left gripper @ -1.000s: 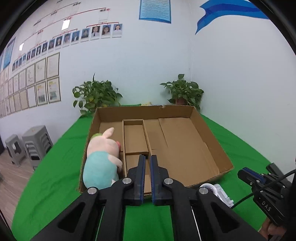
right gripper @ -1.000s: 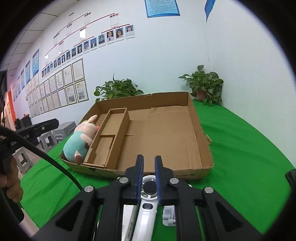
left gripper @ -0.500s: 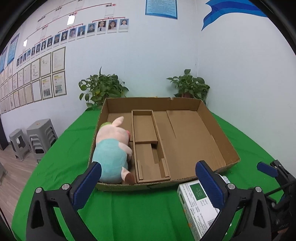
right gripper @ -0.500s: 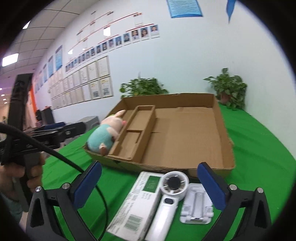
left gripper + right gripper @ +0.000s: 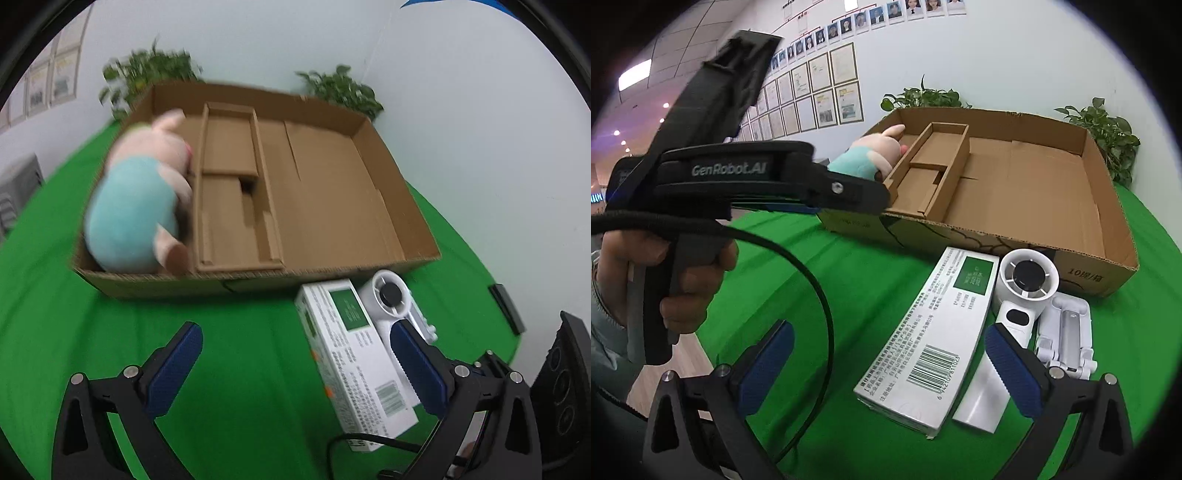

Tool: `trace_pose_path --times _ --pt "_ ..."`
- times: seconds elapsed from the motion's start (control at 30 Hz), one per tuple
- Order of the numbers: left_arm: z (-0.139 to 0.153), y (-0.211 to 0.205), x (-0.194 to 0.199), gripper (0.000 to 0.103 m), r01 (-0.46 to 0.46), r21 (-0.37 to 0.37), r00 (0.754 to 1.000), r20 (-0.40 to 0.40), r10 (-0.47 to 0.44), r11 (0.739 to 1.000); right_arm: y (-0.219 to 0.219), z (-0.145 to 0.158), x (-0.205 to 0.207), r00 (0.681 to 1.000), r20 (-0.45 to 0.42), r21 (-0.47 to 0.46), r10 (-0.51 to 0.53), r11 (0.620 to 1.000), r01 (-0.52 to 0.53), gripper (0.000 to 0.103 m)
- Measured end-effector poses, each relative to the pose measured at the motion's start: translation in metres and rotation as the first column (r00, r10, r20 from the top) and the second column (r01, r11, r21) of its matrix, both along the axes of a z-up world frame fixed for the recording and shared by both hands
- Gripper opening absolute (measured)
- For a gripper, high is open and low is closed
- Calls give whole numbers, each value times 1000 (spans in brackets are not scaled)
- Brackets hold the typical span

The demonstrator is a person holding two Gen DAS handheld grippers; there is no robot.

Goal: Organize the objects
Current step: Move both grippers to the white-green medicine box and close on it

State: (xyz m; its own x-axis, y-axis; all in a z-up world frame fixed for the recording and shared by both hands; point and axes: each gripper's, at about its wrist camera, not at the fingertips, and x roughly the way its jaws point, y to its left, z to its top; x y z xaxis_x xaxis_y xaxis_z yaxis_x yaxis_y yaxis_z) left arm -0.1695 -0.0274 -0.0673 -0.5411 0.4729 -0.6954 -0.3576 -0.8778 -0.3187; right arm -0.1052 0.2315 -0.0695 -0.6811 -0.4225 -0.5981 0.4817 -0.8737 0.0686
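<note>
Left hand-held gripper (image 5: 291,363): now wide open, holding nothing; it was shut before.
Right hand-held gripper (image 5: 888,358): wide open too, over the white box (image 5: 931,339).
Meaning: ready to grab the next thing for the cardboard box (image 5: 1027,173).

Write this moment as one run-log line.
left hand-held gripper: open | right hand-held gripper: open | white box: on cloth | plush pig: in cardboard tray

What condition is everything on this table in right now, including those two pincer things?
Left tool: open, holding nothing.
Right tool: open, holding nothing.
Cardboard box: open-topped, mostly empty.
Plush pig: lying in the box's left compartment.
White carton: lying flat, outside the box.
Handheld fan: lying flat beside the carton.
</note>
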Motion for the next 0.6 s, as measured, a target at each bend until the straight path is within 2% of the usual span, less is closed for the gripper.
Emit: trace_pose_path --times 0.03,0.1,0.2,0.23,0.3,0.33,0.4,0.5,0.53,0.57,0.6 --pt "-10 1 -8 102 23 43 998 60 -25 999 0 -2 0 1000 -2 16 1 1000 -1 103" --pt "-24 5 -19 101 60 125 989 123 -76 990 1 -6 1 1000 -1 29 26 999 -26 103" --pt "-42 13 -32 93 79 174 972 207 -115 982 3 -9 3 998 4 32 57 998 -57 103" --pt "-48 17 -35 86 97 192 965 224 -139 977 4 -10 4 996 15 16 88 996 -88 103" --pt "-55 24 -36 82 117 200 954 250 -166 973 6 -10 8 988 21 -21 153 988 -153 103" --pt "-57 28 -36 77 127 203 950 257 -178 971 6 -8 13 979 12 -35 206 978 -205 103" --pt "-57 32 -35 74 148 206 942 270 -201 967 8 -2 23 954 2 -59 299 953 -298 103" --pt "-45 31 -30 73 187 205 944 234 -234 961 9 6 35 873 42 -140 485 868 -476 103" --pt "-41 30 -28 73 196 197 947 216 -237 961 10 5 34 863 54 -149 502 859 -490 102" --pt "-38 30 -27 73 197 171 952 204 -230 965 12 3 32 868 64 -144 493 865 -481 102" --pt "-38 31 -28 73 191 146 955 200 -218 971 13 -2 25 894 73 -124 442 893 -432 102"
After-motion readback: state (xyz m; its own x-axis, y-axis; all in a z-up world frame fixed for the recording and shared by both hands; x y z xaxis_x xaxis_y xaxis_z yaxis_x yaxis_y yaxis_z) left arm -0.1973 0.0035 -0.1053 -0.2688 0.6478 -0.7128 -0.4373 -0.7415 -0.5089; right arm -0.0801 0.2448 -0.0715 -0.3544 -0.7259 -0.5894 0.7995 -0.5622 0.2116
